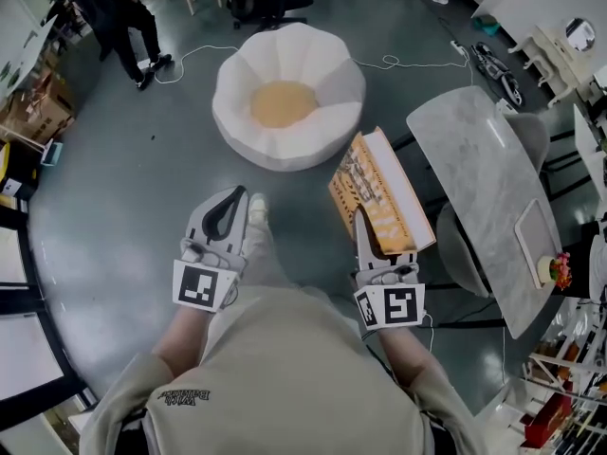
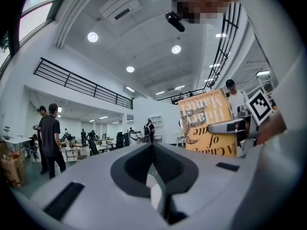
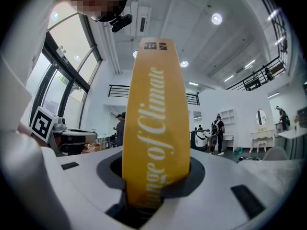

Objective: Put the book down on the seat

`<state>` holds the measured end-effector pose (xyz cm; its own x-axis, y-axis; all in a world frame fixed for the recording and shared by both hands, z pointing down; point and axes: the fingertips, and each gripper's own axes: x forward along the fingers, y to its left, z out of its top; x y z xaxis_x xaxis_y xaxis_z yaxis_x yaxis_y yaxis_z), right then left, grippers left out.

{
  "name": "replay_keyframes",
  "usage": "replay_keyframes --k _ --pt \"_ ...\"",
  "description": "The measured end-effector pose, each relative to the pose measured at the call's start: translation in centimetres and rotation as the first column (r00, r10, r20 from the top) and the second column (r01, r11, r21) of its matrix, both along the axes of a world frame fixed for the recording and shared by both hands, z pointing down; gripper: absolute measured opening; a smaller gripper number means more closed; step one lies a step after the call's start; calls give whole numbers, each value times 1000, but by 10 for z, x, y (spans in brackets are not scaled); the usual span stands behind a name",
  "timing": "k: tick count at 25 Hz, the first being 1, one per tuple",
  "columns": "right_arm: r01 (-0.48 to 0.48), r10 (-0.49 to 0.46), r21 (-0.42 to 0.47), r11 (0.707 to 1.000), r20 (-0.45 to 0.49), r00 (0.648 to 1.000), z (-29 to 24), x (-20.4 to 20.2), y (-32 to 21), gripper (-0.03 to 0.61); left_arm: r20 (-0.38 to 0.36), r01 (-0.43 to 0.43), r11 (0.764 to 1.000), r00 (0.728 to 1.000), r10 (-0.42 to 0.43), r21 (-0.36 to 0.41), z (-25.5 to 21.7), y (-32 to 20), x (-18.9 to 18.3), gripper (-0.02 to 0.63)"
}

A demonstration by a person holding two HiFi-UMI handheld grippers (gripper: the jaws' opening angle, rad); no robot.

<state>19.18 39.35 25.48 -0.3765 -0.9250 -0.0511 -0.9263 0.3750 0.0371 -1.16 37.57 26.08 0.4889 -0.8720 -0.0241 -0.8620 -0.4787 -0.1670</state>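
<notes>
A yellow hardback book [image 1: 377,192] stands on its edge in my right gripper [image 1: 364,227], which is shut on its lower end. The right gripper view looks straight at its spine [image 3: 152,128], clamped between the jaws [image 3: 153,188]. The seat, a white petal-shaped pouf [image 1: 327,64] with a tan cushion [image 1: 282,102], stands on the floor ahead of both grippers and apart from the book. My left gripper [image 1: 235,197] is shut with nothing in it, its tips [image 2: 153,146] together. The left gripper view also shows the book's cover [image 2: 208,123] to its right.
A grey marble table [image 1: 479,173] with a white tray [image 1: 534,240] stands close on the right, a grey chair [image 1: 455,249] tucked under it. A person [image 1: 121,12] stands at the far left. White cables [image 1: 194,55] trail on the floor behind the seat.
</notes>
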Motion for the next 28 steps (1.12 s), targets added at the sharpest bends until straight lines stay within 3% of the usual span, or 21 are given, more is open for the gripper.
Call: replay_keyframes --k 5,11,17,28 --pt "-12 12 10 1000 -22 1000 10 -1 -32 150 -37 -25 1000 999 25 -17 10 -36 7 9" --pt "-32 32 -17 999 -20 999 21 -1 -91 150 -3 -70 997 998 70 -33 23 -97 14 9" --pt "-27 25 -43 999 -32 999 26 -22 -162 150 -41 -58 996 998 55 -70 27 -170 -7 10" --pt "-55 55 -64 996 2 998 13 -60 -313 150 -34 -82 990 996 79 -114 26 -323 -50 9"
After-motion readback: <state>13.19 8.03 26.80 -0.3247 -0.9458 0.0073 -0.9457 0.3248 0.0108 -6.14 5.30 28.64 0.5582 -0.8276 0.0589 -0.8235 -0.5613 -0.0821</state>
